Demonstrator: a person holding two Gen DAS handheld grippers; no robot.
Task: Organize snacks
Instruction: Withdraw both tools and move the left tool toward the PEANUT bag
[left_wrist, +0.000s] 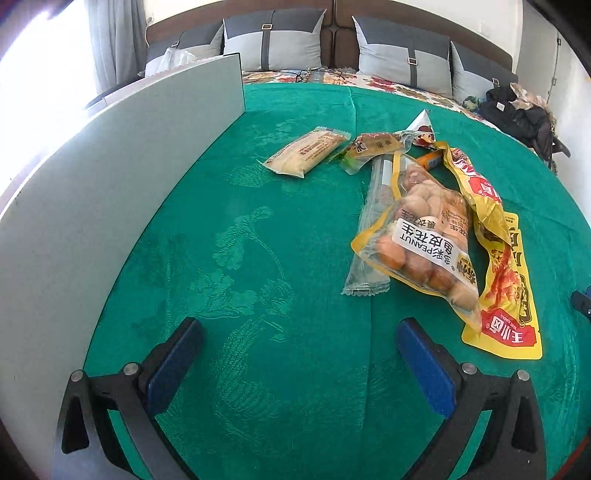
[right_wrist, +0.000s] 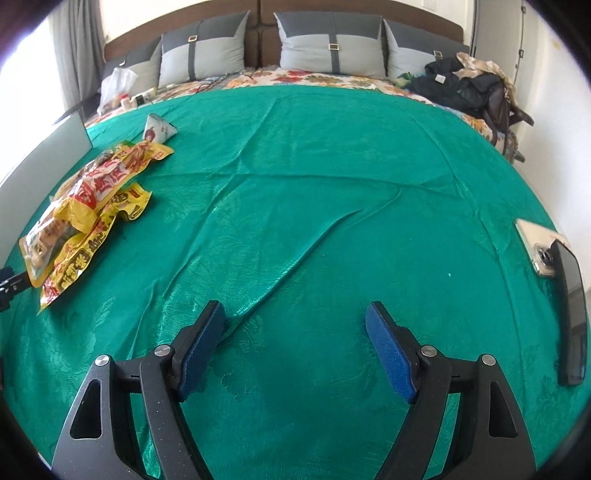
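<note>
Several snack packs lie in a loose pile on the green cloth (left_wrist: 258, 229). In the left wrist view I see a clear peanut bag (left_wrist: 424, 236), a yellow and red pouch (left_wrist: 506, 280), a long clear stick pack (left_wrist: 376, 218), a beige bar pack (left_wrist: 306, 151), a brown snack pack (left_wrist: 373, 146) and a white triangular pack (left_wrist: 423, 127). My left gripper (left_wrist: 299, 332) is open and empty, low over the cloth, short of the pile. My right gripper (right_wrist: 295, 314) is open and empty over bare cloth; the yellow pouches (right_wrist: 92, 199) lie far to its left.
A white box wall (left_wrist: 122, 173) stands along the left side of the cloth. Two phones (right_wrist: 554, 273) lie at the right edge. Grey pillows (right_wrist: 332, 44) and a dark heap of clothes (right_wrist: 465, 88) are at the back.
</note>
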